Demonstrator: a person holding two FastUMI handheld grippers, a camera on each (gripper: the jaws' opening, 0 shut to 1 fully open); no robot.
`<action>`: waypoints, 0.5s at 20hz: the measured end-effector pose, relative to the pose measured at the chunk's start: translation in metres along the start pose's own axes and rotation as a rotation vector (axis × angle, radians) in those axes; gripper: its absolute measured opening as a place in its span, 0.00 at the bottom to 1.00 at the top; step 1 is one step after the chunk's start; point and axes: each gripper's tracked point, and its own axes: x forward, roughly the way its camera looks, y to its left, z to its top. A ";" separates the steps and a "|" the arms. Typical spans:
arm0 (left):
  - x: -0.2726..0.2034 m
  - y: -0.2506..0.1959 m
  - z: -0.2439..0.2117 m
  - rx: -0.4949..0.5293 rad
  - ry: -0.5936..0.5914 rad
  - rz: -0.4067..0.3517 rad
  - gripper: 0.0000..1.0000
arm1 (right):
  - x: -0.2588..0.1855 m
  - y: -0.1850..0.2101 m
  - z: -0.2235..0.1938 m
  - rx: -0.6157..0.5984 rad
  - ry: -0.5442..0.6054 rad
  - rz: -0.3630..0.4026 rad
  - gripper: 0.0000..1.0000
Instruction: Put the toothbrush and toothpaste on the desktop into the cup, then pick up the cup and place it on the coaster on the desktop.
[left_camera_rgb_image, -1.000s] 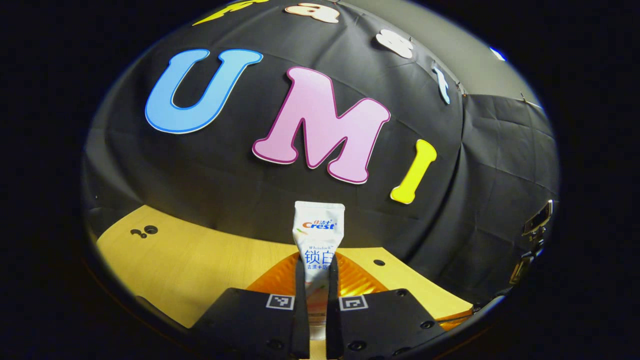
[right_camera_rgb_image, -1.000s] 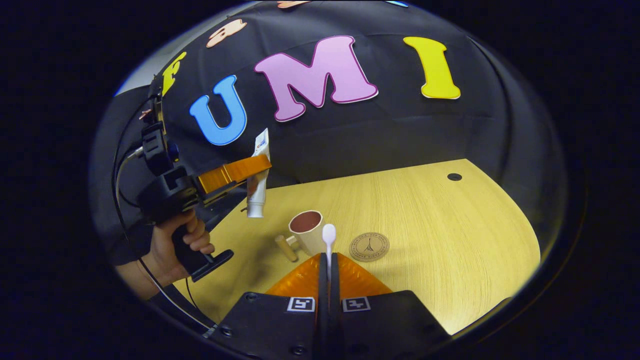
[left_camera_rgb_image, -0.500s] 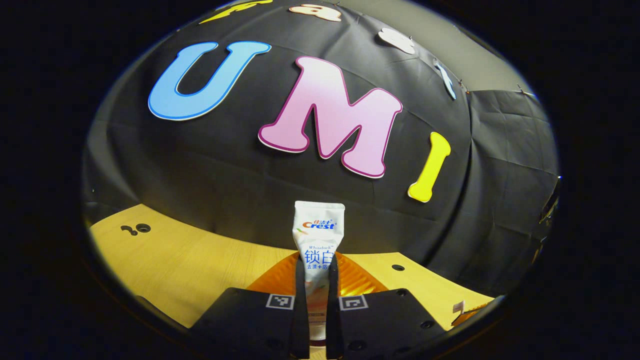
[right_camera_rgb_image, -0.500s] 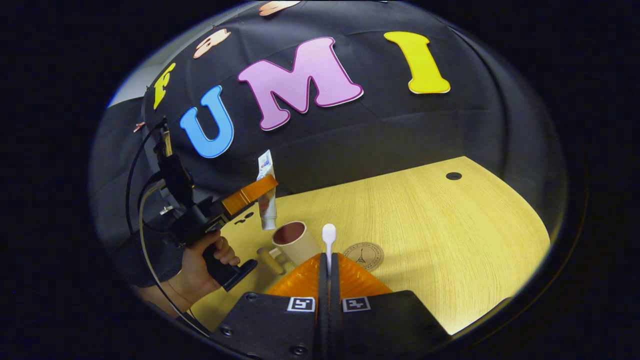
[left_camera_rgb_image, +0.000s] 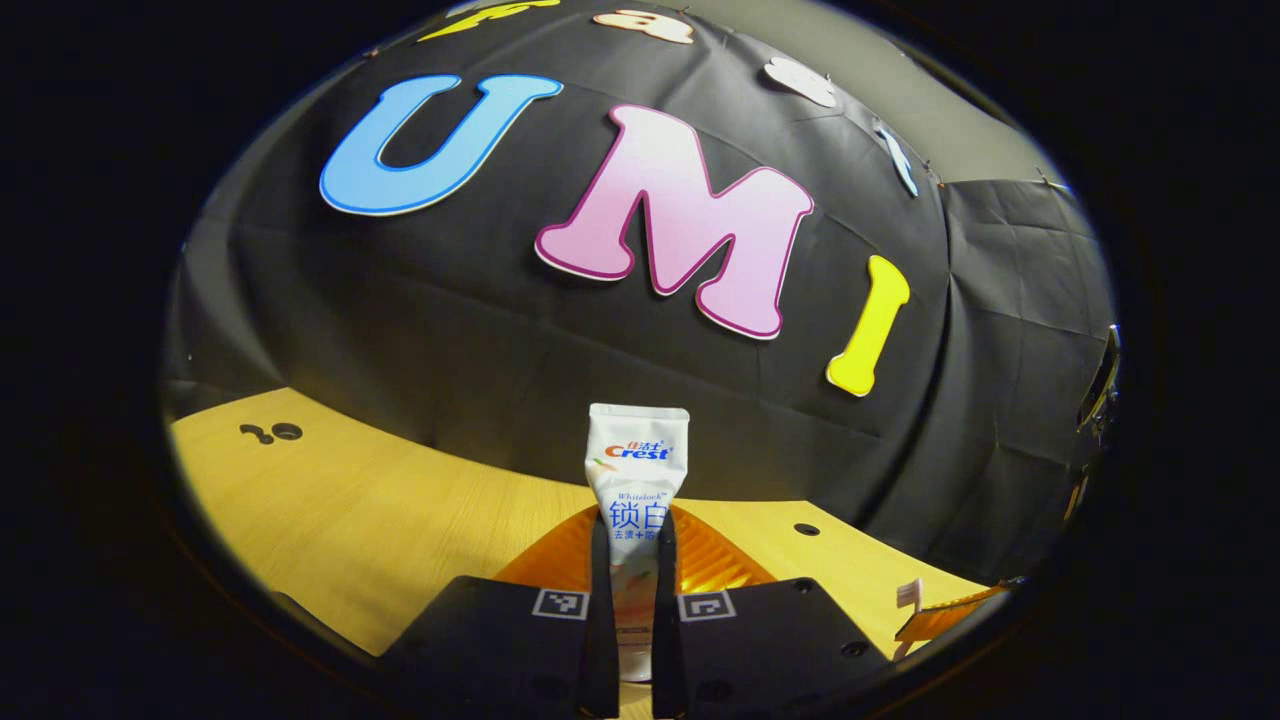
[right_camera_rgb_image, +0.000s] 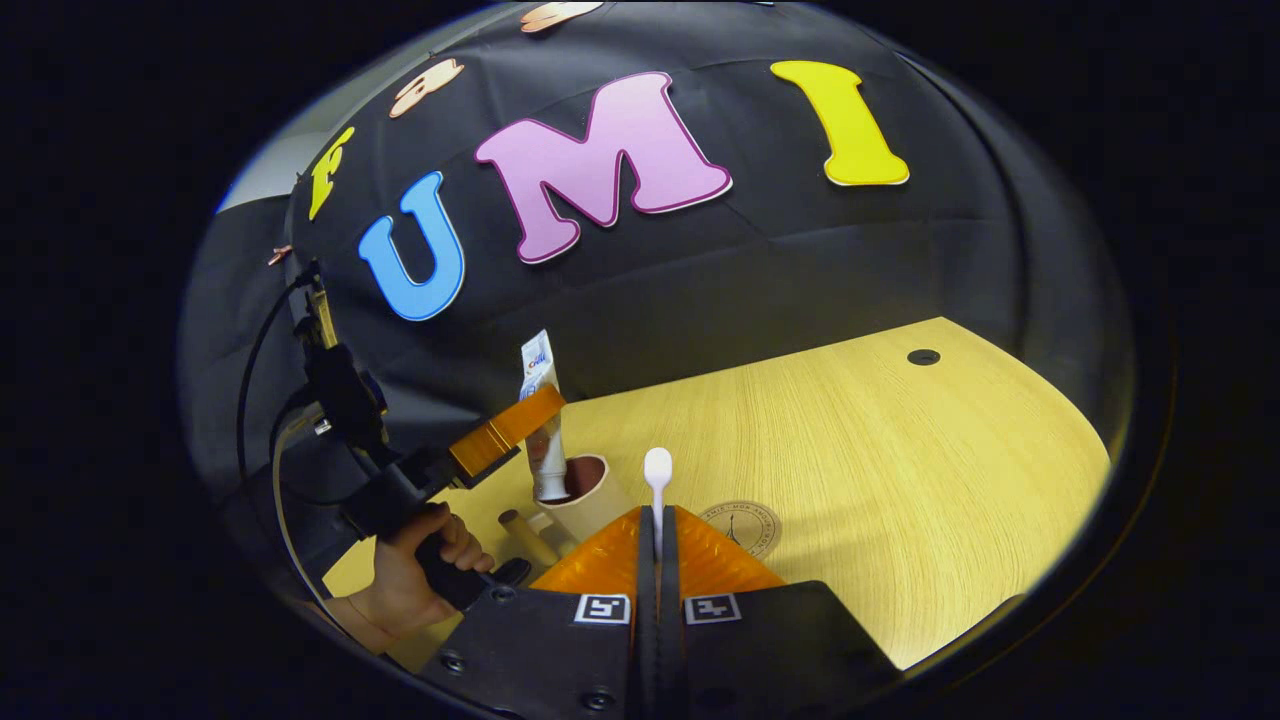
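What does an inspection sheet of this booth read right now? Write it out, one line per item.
Surface: wooden desktop with round holes.
Job's things: toothpaste tube upright, cap end at the mouth of the cup; toothbrush held upright; coaster bare, right of the cup.
Clutter: nothing seen.
Grippers: left gripper shut on the toothpaste tube; right gripper shut on the toothbrush; a hand holds the left gripper's grip.
Cables: black cable loops from the left gripper.
Surroundings: black cloth wall.
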 end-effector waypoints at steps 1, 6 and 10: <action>0.000 0.001 -0.004 -0.004 0.004 0.001 0.18 | 0.002 0.000 -0.001 0.001 -0.004 0.001 0.05; -0.004 -0.001 -0.023 -0.040 0.066 -0.021 0.24 | 0.011 0.002 0.000 0.029 -0.025 0.006 0.06; -0.014 0.001 -0.034 -0.068 0.088 -0.011 0.27 | 0.015 0.008 0.010 0.056 -0.059 0.021 0.05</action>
